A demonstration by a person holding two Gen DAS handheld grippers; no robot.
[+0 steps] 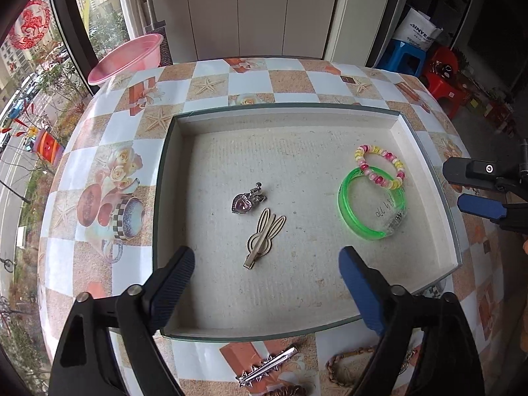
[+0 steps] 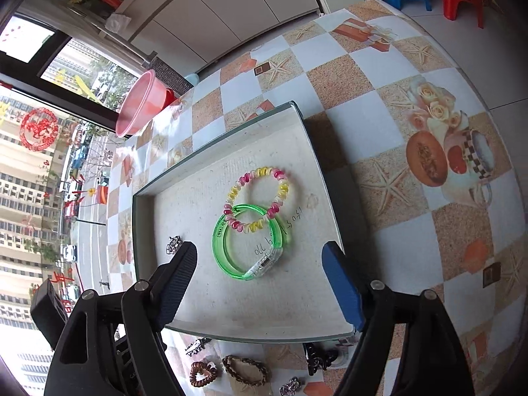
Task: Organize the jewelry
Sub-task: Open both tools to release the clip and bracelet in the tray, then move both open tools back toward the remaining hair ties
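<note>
Both claws (image 1: 266, 283) (image 2: 260, 280) agape above tray (image 1: 171, 171)

Clips (image 1: 262, 227) left in tray (image 1: 425, 151); bracelets (image 1: 373, 194) right

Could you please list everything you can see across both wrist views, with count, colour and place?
tray: one, pale grey-white, on the table.
green bangle: one, clear green, right side of tray.
coil bracelet: one, pink, yellow and white, overlapping the bangle's far rim.
heart pendant: one, silver with pink stone, mid-tray.
rabbit hair clip: one, pale gold, beside the pendant.
spiked hair clip: one, silver, on the table near the tray's front edge.
braided bracelet: one, brown, same area.
heart hair tie: one, brown, beside it.
basin: one, pink, beyond the table's far left edge.
table: one, checked cloth.
left gripper: open, empty.
right gripper: open, empty.
</note>
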